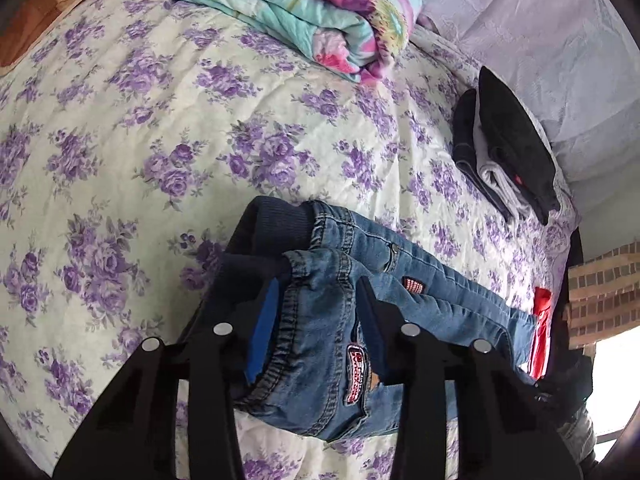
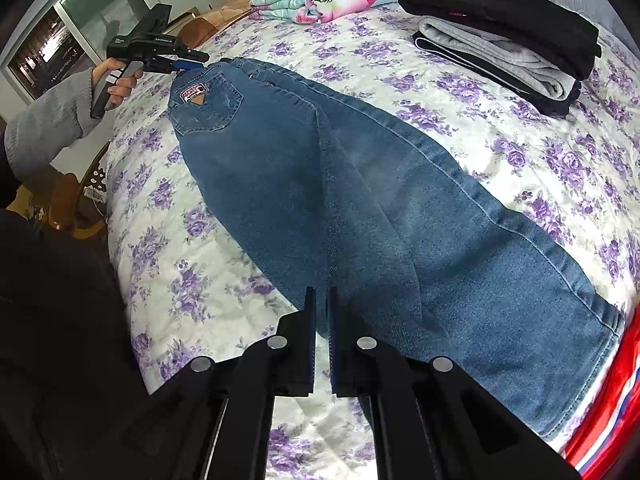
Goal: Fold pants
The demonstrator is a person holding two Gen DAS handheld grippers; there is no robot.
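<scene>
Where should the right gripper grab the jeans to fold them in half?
Probably the leg hems, at the end nearest the right gripper. The jeans lie flat and lengthwise on the bed, legs stacked, and the left gripper is already at the waistband. Come in low from the bed's edge, slide one finger under both hems, pinch, then carry them toward the waistband.

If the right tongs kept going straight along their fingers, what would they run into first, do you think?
Most likely the jeans: the right tongs, nearly shut, point along the leg fabric towards the waistband; depth is hard to judge.
</scene>
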